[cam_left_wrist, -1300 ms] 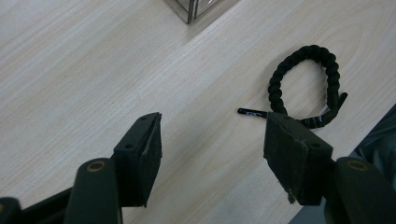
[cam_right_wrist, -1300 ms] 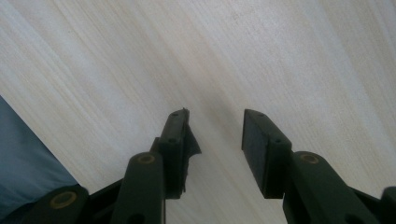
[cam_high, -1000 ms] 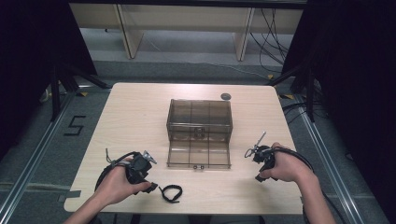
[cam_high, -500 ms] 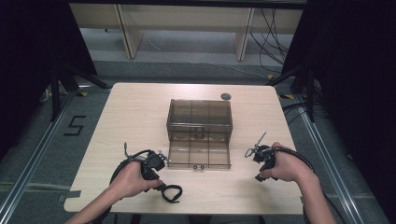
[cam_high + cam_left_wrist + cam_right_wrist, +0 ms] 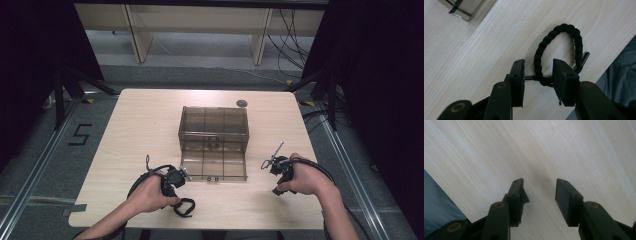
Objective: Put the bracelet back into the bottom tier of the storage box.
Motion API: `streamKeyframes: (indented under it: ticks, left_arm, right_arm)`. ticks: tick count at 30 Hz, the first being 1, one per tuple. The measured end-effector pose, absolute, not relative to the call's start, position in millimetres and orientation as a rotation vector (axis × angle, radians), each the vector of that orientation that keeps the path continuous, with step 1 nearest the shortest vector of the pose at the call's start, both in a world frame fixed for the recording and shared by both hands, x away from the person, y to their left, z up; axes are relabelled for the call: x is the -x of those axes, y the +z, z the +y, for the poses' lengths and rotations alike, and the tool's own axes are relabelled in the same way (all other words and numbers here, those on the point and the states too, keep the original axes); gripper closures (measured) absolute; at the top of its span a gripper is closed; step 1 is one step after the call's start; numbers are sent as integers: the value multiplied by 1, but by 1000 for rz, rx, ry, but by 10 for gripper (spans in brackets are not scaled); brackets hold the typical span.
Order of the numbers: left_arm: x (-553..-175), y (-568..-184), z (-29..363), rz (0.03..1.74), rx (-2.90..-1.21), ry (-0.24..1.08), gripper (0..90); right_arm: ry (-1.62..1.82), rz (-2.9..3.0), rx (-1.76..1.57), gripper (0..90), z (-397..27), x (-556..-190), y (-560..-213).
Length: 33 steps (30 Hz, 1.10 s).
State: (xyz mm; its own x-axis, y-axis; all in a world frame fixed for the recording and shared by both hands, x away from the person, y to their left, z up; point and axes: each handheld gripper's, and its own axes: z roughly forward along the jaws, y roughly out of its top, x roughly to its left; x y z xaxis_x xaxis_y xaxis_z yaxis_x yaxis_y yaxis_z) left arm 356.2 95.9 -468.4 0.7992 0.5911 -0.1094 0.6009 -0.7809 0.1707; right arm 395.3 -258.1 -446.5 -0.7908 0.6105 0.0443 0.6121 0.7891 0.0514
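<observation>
A black braided bracelet (image 5: 576, 37) lies on the pale wood table near its front edge (image 5: 184, 206). My left gripper (image 5: 538, 62) points down at it, and the near side of the braid stands between the two pads. The jaws have just been closing, but a gap still shows on each side of the braid, so the pads do not press on it. In the high view the left gripper (image 5: 176, 195) sits just above the bracelet. My right gripper (image 5: 539, 182) stands open over bare wood at the table's right (image 5: 276, 189), with nothing between its fingers.
A smoky-brown see-through compartment box (image 5: 214, 131) stands in the middle of the table, its lid folded down toward me. A small dark round object (image 5: 242, 103) lies by the far edge. The table's front edge runs close behind the bracelet.
My left hand has moved right and down to the bracelet, and its jaws have narrowed around the braid. The right hand has kept still.
</observation>
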Motion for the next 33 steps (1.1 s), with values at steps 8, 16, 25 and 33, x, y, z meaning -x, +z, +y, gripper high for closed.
streamKeyframes:
  ticks: [8, 16, 25, 33]
  left_arm:
    - [-353, -474, 91, 898, -2831, -46, 675]
    - [-351, -477, 88, 839, -2884, -10, 740]
    - [-349, -478, 84, 788, -2918, 47, 826]
    - [-350, -476, 87, 805, -2909, 38, 842]
  right_arm:
    - [-103, -2936, 1031, 579, -257, -395, -447]
    - [-100, -2941, 1012, 575, -258, -395, -446]
    - [-97, -2932, 1026, 571, -257, -395, -447]
    - [-96, -2939, 1006, 569, -259, -396, -448]
